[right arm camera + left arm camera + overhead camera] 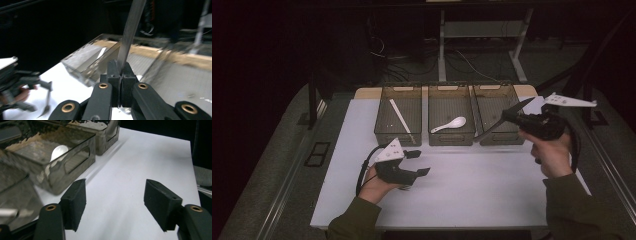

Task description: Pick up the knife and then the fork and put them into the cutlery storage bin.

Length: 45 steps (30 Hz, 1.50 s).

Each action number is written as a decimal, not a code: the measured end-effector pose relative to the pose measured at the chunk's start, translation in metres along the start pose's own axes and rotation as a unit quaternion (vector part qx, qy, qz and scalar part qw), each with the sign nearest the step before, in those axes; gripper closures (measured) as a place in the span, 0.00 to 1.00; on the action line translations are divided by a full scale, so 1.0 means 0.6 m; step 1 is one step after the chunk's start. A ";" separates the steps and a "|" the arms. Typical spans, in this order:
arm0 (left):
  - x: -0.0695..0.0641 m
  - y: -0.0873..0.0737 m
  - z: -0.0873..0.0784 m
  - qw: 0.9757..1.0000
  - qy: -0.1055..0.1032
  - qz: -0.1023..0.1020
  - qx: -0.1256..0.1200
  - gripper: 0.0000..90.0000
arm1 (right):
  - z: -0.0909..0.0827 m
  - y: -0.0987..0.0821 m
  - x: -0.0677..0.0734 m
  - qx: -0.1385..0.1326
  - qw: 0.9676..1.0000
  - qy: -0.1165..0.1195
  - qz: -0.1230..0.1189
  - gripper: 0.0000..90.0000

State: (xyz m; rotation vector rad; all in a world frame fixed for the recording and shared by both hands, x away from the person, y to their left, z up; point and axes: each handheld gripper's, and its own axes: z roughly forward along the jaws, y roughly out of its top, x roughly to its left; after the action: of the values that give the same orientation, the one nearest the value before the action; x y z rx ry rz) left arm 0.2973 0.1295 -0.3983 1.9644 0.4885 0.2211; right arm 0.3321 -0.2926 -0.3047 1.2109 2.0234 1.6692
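My right gripper [508, 116] [121, 75] is shut on a long flat metal utensil [488, 132] [130, 30]. I hold it tilted over the right-hand clear bin [508, 140], its lower end pointing down toward the bin's front wall. My left gripper [421, 162] [116, 200] is open with nothing between its pads [75, 202]. It hovers low over the white table [472, 190] in front of the left bin [398, 137] and middle bin [451, 139]. A white spoon [451, 124] [58, 153] lies in the middle bin. A white stick [401, 116] lies in the left bin.
The three bins stand in a row at the table's back edge. Bare white tabletop [140, 160] spreads in front of them, between my two hands. Beyond the table are dark floor, cables and a metal stand [442, 45].
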 end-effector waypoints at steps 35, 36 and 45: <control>0.004 -0.057 -0.065 0.999 0.021 -0.035 -0.013 0.15 | 0.009 0.045 -0.155 0.178 0.967 -0.179 -0.037 0.99; 0.004 -0.057 -0.065 0.999 0.021 -0.036 -0.013 0.15 | 0.009 0.044 -0.157 0.184 0.965 -0.181 -0.037 0.99; 0.004 -0.057 -0.064 0.999 0.018 -0.037 -0.010 0.15 | 0.030 0.047 -0.170 0.220 0.958 -0.181 -0.038 0.99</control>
State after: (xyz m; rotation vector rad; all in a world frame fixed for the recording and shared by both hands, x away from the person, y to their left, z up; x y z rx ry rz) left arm 0.2775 0.1749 -0.4126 1.9210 0.5791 0.2133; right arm 0.4197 -0.3540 -0.3155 1.4241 2.2204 0.8941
